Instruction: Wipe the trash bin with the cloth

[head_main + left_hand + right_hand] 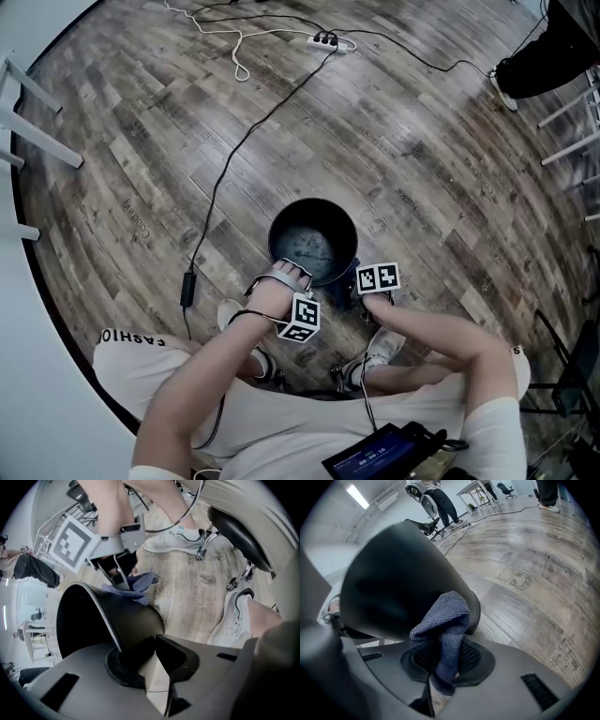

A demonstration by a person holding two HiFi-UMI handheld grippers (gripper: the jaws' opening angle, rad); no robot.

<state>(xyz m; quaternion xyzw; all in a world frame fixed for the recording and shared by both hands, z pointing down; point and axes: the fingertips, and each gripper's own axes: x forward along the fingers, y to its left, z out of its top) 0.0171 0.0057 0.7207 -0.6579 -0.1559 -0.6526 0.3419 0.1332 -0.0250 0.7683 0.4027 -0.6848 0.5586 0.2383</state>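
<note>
The left gripper (147, 654) was shut tight on the rim of the round black plastic trash bin (124, 616). The bin's thin wall sat between its two jaws. The right gripper (447, 663) was pinched on the soft blue-grey cloth (446, 618). The cloth stuck out past its jaws in a bunch and touched the outside wall of the bin. Both grippers were on the side of the bin nearest the person, close to each other, over the brown wooden floor (525, 573).
</note>
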